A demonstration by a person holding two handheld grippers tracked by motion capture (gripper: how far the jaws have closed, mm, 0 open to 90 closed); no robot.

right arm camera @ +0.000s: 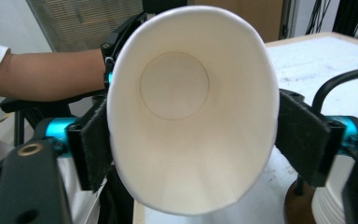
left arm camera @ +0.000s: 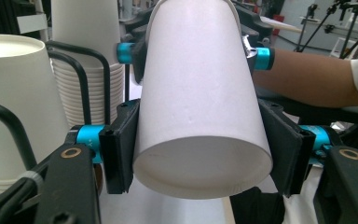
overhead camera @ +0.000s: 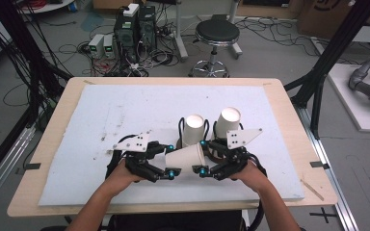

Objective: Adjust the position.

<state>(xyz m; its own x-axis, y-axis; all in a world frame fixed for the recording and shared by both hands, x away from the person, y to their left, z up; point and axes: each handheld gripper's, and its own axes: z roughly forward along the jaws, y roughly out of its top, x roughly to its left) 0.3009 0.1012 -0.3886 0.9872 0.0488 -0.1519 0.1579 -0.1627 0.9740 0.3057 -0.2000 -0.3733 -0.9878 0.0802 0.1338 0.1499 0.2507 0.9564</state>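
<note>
A: Left gripper view first: our left gripper [left arm camera: 200, 158] has both black pads pressed against the narrow base end of the paper cup [left arm camera: 198, 102], so we are clamped on it, and its closed bottom faces this camera.

B: And in the right gripper view our right gripper [right arm camera: 193, 140] squeezes the same cup near its rim; the mouth is pushed into an oval, and we look straight down inside to the round bottom.

A: So we hold one cup from both ends. We judge that is to keep it steady in the air, perhaps while passing it from one side to the other or easing it free.

B: From the high view the cup [overhead camera: 185, 156] lies on its side between the two grippers, lifted off the white board [overhead camera: 101, 110]. Its long axis runs across the table, base toward the left gripper [overhead camera: 169, 161], open mouth toward the right gripper [overhead camera: 202, 156].

A: Just behind the cup stand two stacks of cups in black wire holders: the left stack [overhead camera: 193, 129] directly behind it, the right stack [overhead camera: 228, 122] behind and to the right.

B: In the left gripper view those stacks rise just left of the cup, close but apart from it.
</note>
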